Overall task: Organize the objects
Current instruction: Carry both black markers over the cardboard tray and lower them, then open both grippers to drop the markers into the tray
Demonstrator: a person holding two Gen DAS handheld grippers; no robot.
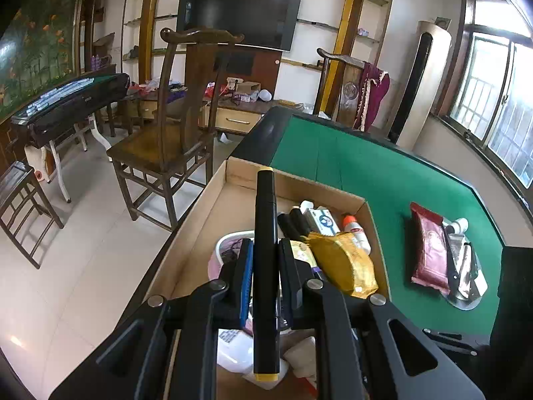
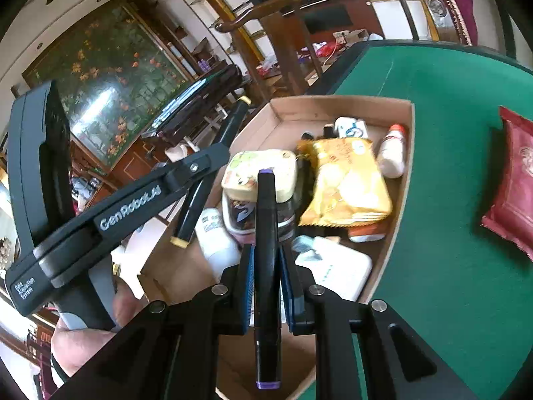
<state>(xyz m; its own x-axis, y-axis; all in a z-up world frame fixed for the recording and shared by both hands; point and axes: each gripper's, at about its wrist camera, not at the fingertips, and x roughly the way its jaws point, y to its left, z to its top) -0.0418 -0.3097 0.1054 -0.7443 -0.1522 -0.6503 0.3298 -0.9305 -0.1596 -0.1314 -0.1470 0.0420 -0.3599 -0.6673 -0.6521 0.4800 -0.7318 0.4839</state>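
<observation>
- Left wrist view: left gripper (image 1: 265, 266) pinches a yellow-capped marker (image 1: 265, 250) over the cardboard box (image 1: 200, 220) — tilted release may land it outside, off the table's (image 1: 383, 173) edge.
- Right gripper (image 2: 266, 263) clamps a purple-capped marker (image 2: 266, 233) — crowded box contents could deflect it.

Wooden chair (image 1: 166, 140) beside the table; dark, perhaps switched-off, television (image 1: 238, 16) behind.

A pale tiled floor (image 1: 66, 266) is lit by daylight from barred windows (image 1: 493, 100). A dark wooden high-backed chair (image 1: 173, 140) is placed beside the green felt tabletop (image 1: 383, 166); a black wall-mounted television (image 1: 238, 16) is seen behind.
</observation>
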